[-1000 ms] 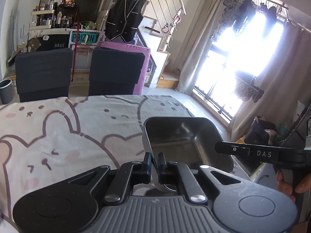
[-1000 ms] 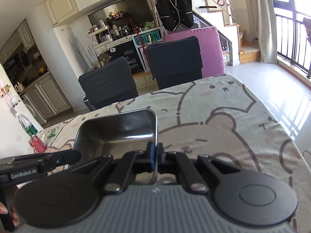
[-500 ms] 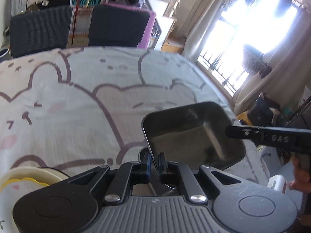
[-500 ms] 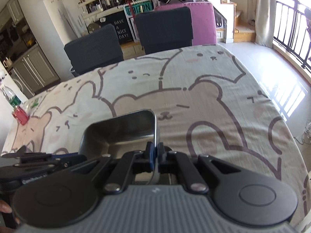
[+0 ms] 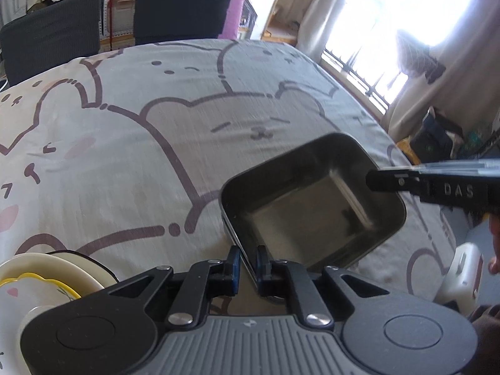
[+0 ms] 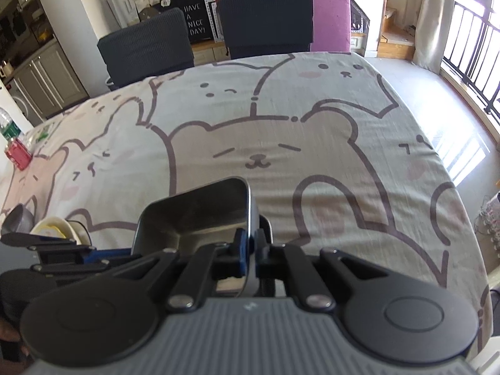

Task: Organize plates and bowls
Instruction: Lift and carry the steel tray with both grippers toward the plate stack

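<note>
Both claws grip one sq. metal tray (image 5: 312,206), dark inside, w/ rounded corners. Left claw (image 5: 248,265) is clenched on the tray's near rim; blue pads either side of the wall. Right claw (image 6: 249,251) is clenched on the rim at another side, seen in left wrist view as a black arm marked "DAS" (image 5: 437,187) reaching over the tray's right rim. Tray is tilted, over the surface (image 6: 281,143) toward its near right part; contact w/ the cloth cannot be judged. Surface carries a bear-print cloth. At the near left edge sits a cream bowl (image 5: 47,272) w/ a yellow-rimmed dish (image 5: 37,284) in it, apart from the tray. Red-labelled bottle (image 6: 12,143) stands at the far left edge. Two dark chairs (image 6: 265,22) stand along the far edge.
</note>
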`<state>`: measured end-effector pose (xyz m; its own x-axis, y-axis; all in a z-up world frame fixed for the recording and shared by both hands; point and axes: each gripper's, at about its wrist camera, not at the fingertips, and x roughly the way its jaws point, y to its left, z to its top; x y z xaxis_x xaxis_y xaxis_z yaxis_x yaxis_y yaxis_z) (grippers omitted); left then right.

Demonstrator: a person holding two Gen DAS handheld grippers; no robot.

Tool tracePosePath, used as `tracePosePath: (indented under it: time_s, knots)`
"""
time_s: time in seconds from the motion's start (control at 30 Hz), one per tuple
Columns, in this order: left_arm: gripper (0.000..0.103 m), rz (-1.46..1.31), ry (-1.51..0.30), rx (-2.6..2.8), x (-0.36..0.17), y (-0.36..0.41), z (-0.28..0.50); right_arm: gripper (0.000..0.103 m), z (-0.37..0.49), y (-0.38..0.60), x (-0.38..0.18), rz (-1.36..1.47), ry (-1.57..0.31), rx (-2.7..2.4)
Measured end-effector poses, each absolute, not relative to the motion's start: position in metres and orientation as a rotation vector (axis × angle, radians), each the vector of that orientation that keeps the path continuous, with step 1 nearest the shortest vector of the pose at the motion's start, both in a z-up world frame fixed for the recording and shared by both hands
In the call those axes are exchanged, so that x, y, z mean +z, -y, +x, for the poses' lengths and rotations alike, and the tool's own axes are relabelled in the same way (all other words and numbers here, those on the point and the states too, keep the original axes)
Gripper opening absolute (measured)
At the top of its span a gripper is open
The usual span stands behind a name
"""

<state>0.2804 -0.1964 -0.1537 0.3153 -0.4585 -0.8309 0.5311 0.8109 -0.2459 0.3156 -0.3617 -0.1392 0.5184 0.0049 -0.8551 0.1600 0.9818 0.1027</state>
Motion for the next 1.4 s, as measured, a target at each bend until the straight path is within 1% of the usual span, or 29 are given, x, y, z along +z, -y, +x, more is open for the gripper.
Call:
tracePosePath:
  time_s: [0.23,0.43,0.5,0.6,0.7,0.8,1.03,1.17,1.4]
  knots:
    - [0.011,0.123,-1.075,-0.646,-0.161,0.201,0.279,0.006,0.318,0.351,-0.145,0.097,-1.059,-0.099]
    - [0.014,0.163,-1.073,-0.668,-0.163,0.208,0.276,0.004,0.319,0.349,-0.147,0.018,-1.065,-0.115]
    - [0.014,0.182,-1.075,-0.666,-0.164,0.209,0.276,0.004,0.32,0.347,-0.152,-0.015,-1.087,-0.11]
    - [0.018,0.181,-1.074,-0.663,-0.165,0.207,0.278,0.004,0.322,0.342,-0.157,-0.065,-1.112,-0.105]
    - [0.018,0.18,-1.072,-0.668,-0.164,0.206,0.279,0.005,0.323,0.342,-0.158,-0.066,-1.12,-0.109]
    - [0.019,0.192,-1.07,-0.676,-0.164,0.207,0.277,0.006,0.325,0.347,-0.163,-0.047,-1.137,-0.113]
    - [0.021,0.205,-1.076,-0.684,-0.166,0.209,0.278,0.015,0.331,0.361,-0.177,0.01,-1.174,-0.117]
    - [0.023,0.204,-1.081,-0.685,-0.167,0.209,0.279,0.017,0.334,0.372,-0.185,0.066,-1.192,-0.114]
    - [0.024,0.203,-1.089,-0.685,-0.169,0.209,0.28,0.022,0.336,0.385,-0.197,0.124,-1.223,-0.098]
